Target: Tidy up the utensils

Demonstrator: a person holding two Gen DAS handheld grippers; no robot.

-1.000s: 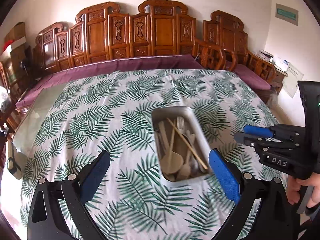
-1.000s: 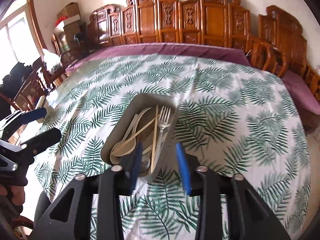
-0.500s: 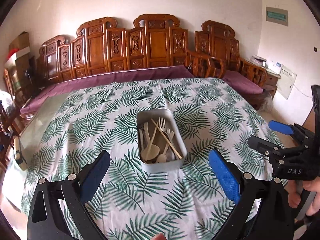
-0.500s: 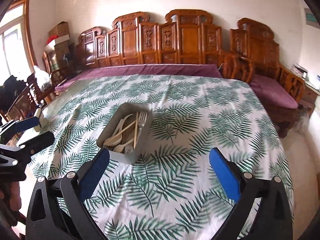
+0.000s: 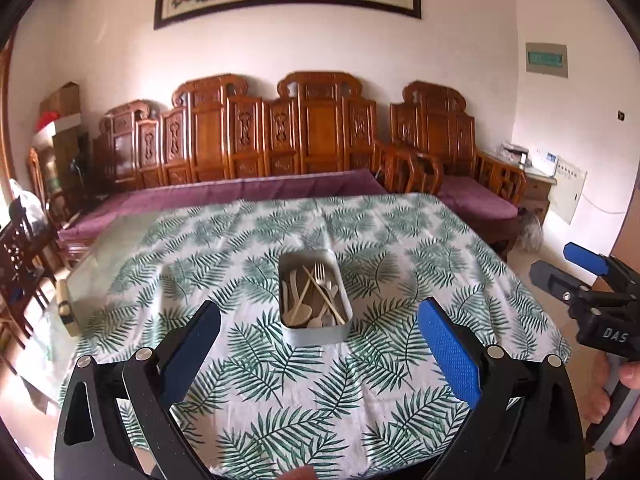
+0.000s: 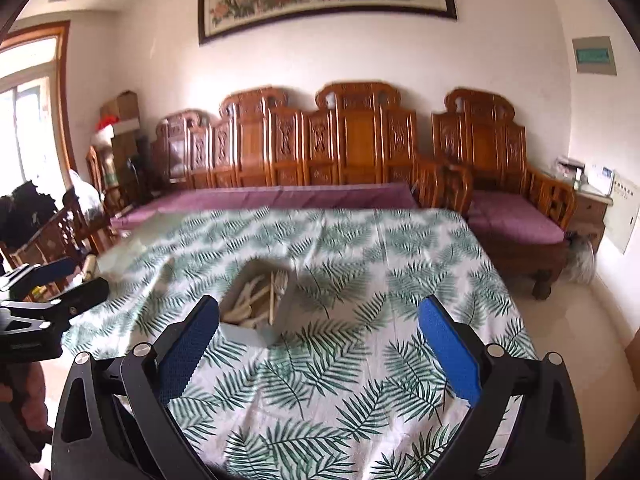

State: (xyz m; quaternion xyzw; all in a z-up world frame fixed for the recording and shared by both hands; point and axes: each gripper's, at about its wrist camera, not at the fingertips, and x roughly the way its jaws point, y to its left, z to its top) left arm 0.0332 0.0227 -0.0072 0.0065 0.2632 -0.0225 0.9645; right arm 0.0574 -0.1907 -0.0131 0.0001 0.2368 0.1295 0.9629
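Note:
A grey rectangular metal tray [image 5: 316, 336] stands mid-table on the leaf-print cloth [image 5: 280, 400]. It holds wooden spoons [image 5: 298, 312], chopsticks [image 5: 324, 294] and a metal fork [image 5: 320, 272]. The tray also shows, blurred, in the right wrist view [image 6: 248, 332]. My left gripper [image 5: 320, 340] is open and empty, held back from the tray near the table's front edge. My right gripper [image 6: 320, 340] is open and empty, right of the tray and above the cloth; it shows at the right of the left view [image 5: 580, 276].
A carved wooden bench with purple cushions [image 5: 280, 188] runs behind the table. A wooden armchair [image 6: 520, 208] stands at the back right. Dark chairs [image 5: 20, 256] stand to the left. A small object [image 5: 66, 312] lies at the table's left edge.
Both grippers pulled back and up from the tray, which now looks smaller and farther. The right gripper opened from nearly shut at the tray's near end to wide open.

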